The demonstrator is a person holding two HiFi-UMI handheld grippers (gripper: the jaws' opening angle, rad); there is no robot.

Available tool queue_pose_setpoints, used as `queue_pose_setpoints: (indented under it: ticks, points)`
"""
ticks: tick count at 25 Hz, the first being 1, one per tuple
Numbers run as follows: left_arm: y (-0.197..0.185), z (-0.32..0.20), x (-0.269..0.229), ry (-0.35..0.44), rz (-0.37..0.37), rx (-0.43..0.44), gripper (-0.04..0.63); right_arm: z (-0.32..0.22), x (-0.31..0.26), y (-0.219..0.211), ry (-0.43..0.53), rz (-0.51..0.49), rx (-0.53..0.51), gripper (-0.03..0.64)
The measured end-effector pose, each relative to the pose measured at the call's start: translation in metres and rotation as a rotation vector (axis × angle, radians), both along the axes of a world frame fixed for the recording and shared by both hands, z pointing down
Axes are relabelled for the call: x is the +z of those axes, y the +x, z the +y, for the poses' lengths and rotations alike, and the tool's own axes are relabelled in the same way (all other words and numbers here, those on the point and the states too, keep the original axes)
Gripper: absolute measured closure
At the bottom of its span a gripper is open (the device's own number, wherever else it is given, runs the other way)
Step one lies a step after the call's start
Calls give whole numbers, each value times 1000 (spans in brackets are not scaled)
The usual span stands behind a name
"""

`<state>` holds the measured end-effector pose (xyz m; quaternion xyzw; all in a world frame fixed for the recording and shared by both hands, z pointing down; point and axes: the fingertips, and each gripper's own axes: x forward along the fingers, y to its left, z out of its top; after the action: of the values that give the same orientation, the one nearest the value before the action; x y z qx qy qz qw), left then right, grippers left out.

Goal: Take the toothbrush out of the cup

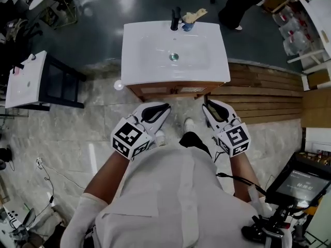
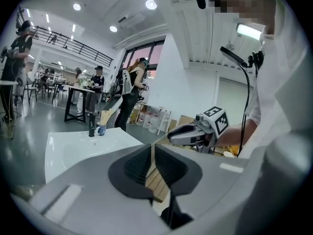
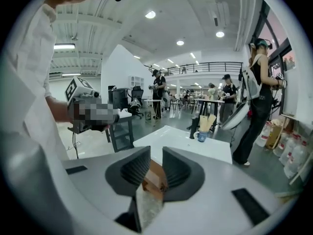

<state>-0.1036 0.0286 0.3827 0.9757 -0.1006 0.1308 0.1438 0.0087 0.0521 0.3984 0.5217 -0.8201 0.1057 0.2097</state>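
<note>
The toothbrush [image 1: 193,16] stands in the blue cup [image 1: 187,27], its pale upper end sticking out above the rim. The cup sits at the back edge of the white sink [image 1: 150,61]. It is just beside the black faucet [image 1: 176,18], on the faucet's right in the head view. The sink rests on a wooden cabinet [image 1: 170,91].

You are standing in front of the sink, well apart from the cup, with both tools held out ahead of your body. Your left hand-held gripper [image 1: 165,107] has its jaws together with nothing between them. Your right hand-held gripper [image 1: 206,106] has its jaws a little apart and holds nothing; only the cabinet and floor show through the gap. Both point toward the sink's near edge. Wooden slats [image 1: 269,92] cover the floor to the right of the sink.
</note>
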Motion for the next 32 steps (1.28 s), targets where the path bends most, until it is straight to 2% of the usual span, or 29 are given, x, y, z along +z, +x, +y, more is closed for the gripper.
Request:
queue_pose_setpoints:
  ticks: [4,11,21,32]
  points:
    - [4,-25,7,3,-25,-20,588,-38,0,22,19,1,-4,557]
    - [42,-94,8,6,-41,-124,588,-135,5,83,51,9,-89,552]
    - [121,-157,-1,17,-36,-231,588,-258,14,178,98,18,-185,489]
    - [161,-222,33,11,-78,-403,586,-388,71,218,110,37,-348,443]
